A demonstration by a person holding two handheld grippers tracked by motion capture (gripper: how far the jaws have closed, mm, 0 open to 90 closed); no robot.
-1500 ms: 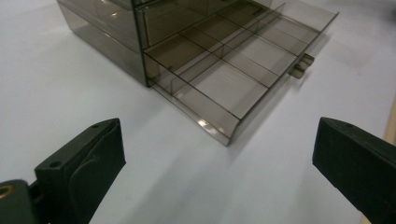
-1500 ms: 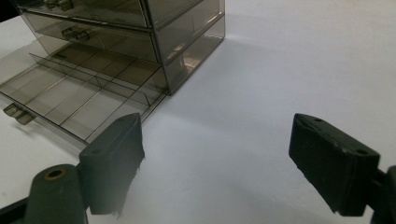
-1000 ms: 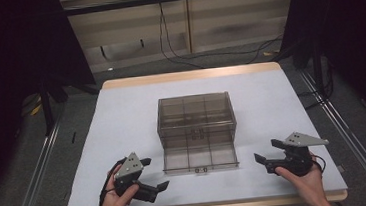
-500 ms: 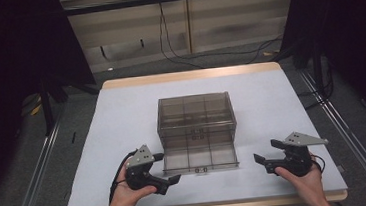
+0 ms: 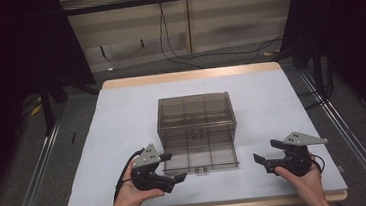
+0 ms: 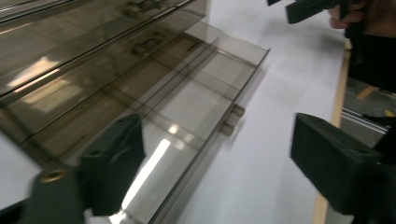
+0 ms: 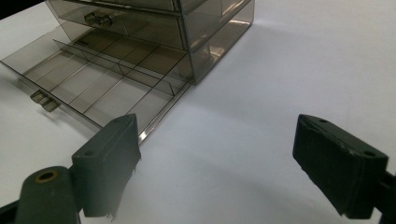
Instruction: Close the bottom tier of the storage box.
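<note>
A smoky clear drawer cabinet [image 5: 195,113] stands mid-table, its bottom drawer [image 5: 200,155] pulled out toward me, divided into empty compartments, with a small handle [image 5: 201,170] on its front. My left gripper [image 5: 175,167] sits at the drawer's front left corner. Its jaws have just been closing and still stand apart. In the left gripper view [image 6: 215,135] the drawer's front wall [image 6: 196,154] and handle [image 6: 232,120] lie between them, untouched. My right gripper [image 5: 266,151] rests at the right, open and empty [image 7: 217,140], with the drawer [image 7: 107,79] to its left.
The white table top [image 5: 122,118] has a wooden rim [image 5: 188,76] at the far edge. Bare table lies on both sides of the cabinet. Dark curtains, floor cables [image 5: 176,53] and metal rails [image 5: 41,165] surround the table.
My left gripper has moved right, up to the drawer's front left corner, and its jaws have narrowed. The right gripper and the cabinet have stayed put.
</note>
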